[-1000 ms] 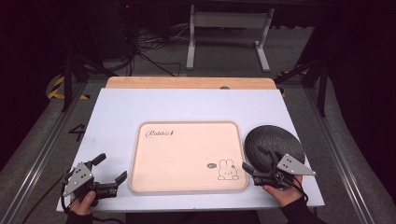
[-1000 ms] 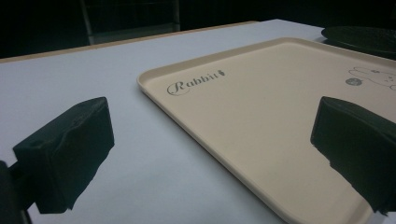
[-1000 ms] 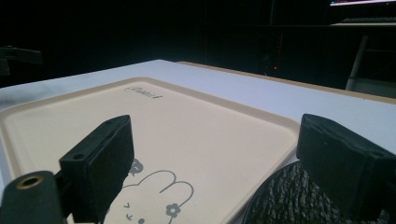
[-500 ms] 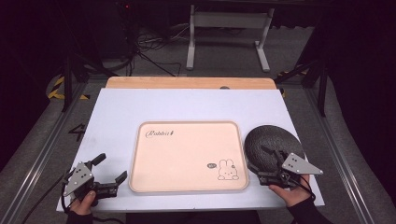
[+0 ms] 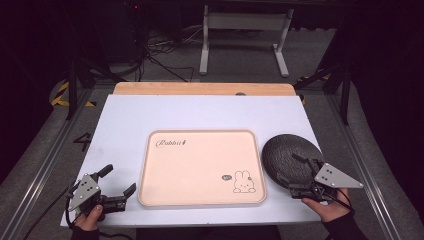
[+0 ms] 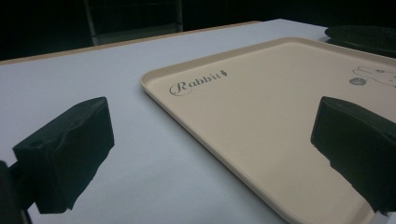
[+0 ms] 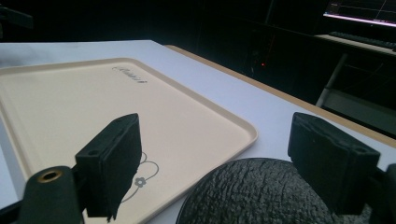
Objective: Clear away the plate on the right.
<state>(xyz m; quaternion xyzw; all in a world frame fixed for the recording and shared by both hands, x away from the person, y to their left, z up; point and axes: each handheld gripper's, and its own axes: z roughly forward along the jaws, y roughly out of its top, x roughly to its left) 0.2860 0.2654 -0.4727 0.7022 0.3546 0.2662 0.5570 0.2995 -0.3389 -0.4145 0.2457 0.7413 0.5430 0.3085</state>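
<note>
Lifting off the near rim of the black plate (image 5: 291, 161), the right gripper (image 5: 298, 173) has come up a touch and slid rightward, jaws having just been closing a little yet spread wide with nothing clamped; the plate lies beneath them on the white table (image 5: 200, 115), just right of the cream rabbit tray (image 5: 200, 170). At the near left corner, the left gripper (image 5: 118, 182) rests on the table, jaws apart and empty, aimed at the tray's left edge.
</note>
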